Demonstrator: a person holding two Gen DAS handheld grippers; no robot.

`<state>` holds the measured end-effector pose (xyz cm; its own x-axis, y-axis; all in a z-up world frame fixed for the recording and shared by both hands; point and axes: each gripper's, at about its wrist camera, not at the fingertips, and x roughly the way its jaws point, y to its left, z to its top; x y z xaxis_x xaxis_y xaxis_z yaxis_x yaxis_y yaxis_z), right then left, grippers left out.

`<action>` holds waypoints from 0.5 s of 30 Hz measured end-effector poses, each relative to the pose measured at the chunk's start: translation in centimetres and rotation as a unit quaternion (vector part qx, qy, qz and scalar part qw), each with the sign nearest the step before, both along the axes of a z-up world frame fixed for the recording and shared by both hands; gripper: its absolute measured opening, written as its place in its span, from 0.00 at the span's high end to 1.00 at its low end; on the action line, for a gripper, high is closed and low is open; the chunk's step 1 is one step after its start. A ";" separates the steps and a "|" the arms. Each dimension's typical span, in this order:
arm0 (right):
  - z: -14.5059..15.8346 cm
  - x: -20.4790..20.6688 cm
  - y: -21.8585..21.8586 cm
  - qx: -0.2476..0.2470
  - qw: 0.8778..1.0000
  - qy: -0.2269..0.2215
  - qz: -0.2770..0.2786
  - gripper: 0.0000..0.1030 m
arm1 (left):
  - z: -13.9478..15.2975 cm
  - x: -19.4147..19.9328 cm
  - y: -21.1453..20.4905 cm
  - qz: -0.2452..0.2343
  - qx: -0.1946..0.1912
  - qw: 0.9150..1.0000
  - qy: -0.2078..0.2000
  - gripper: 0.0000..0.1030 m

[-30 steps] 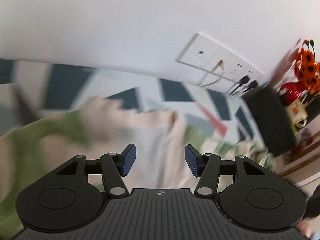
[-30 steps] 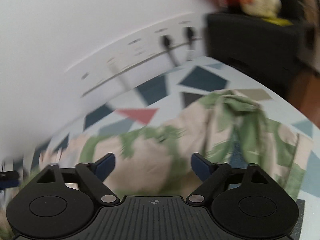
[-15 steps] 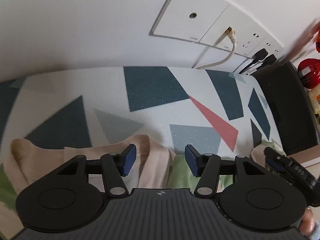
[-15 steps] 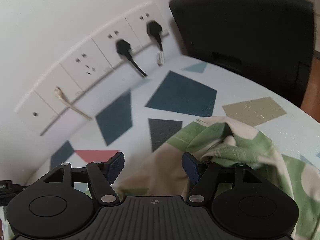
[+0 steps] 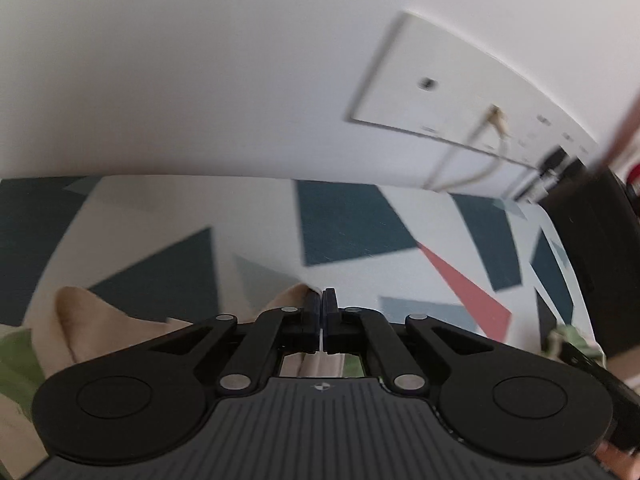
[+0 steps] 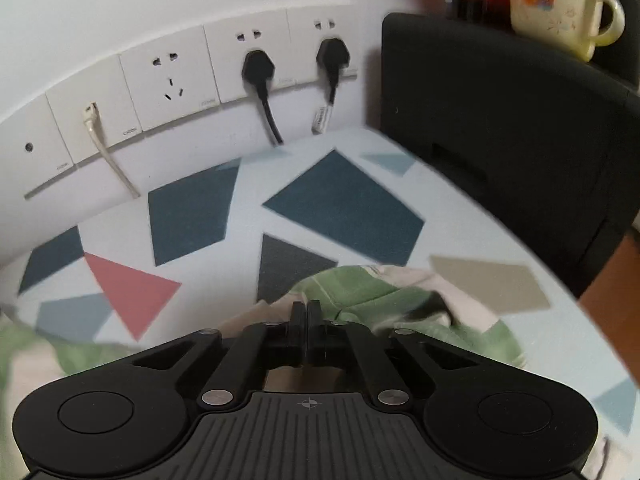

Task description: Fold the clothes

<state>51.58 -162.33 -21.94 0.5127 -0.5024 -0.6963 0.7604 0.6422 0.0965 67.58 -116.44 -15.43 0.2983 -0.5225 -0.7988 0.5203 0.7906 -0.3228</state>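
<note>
A beige and green patterned garment [image 5: 80, 320] lies on a table with a geometric-print cloth [image 5: 352, 220]. My left gripper [image 5: 321, 300] is shut on the garment's beige edge, which peeks out beside the fingertips. In the right wrist view the same garment [image 6: 380, 292] shows green and cream folds. My right gripper [image 6: 306, 312] is shut on its edge near the table's far side. Most of the garment is hidden under both grippers.
A white wall with a row of sockets [image 6: 172, 80] and plugged cables [image 6: 260, 68] stands close behind the table. A black box [image 6: 500, 120] sits at the right with a cream mug [image 6: 560, 0] on top.
Both grippers were open over the garment's far edge half a second ago; now both have shut on the fabric. The views have tilted up slightly toward the wall.
</note>
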 end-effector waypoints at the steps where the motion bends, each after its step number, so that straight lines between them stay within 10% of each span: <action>1: -0.1 -0.4 -0.4 -0.010 1.000 0.002 -0.014 1.00 | -0.2 0.4 0.2 0.006 0.005 1.000 0.000 0.99; 9: -0.7 -3.9 -5.1 -0.005 0.994 -0.020 -0.103 1.00 | -1.3 0.6 -0.8 0.018 0.022 0.999 -0.024 0.98; 15: 1.2 -8.5 -5.4 0.030 0.989 -0.100 -0.109 0.72 | 2.4 -1.9 -0.7 -0.025 0.043 0.995 -0.081 0.58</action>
